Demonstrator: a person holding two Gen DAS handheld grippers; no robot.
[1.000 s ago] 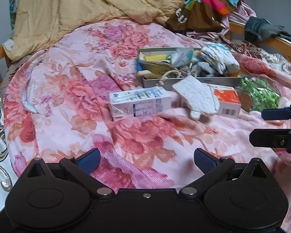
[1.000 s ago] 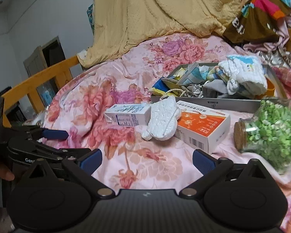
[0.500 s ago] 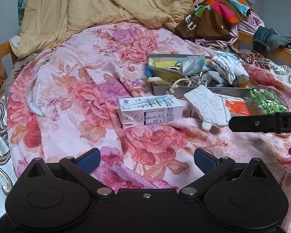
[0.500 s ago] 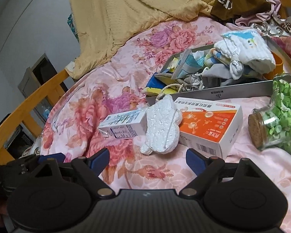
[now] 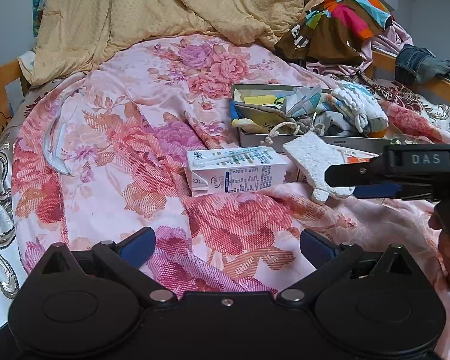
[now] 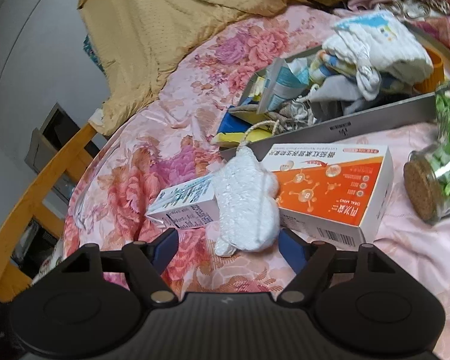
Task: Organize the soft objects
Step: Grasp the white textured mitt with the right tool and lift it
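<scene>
Right tongs [image 6: 228, 247] are spread apart, flanking the white sponge [image 6: 246, 207] on the bed [image 6: 153, 156]. Left tongs [image 5: 226, 244] are spread apart, holding nothing.

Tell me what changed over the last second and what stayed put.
The right gripper moved forward and down toward the white sponge, its open fingers now flanking the sponge's near end without gripping. The left gripper drew slightly closer, open and empty. The sponge, milk carton, orange box and tray have not moved.
</scene>
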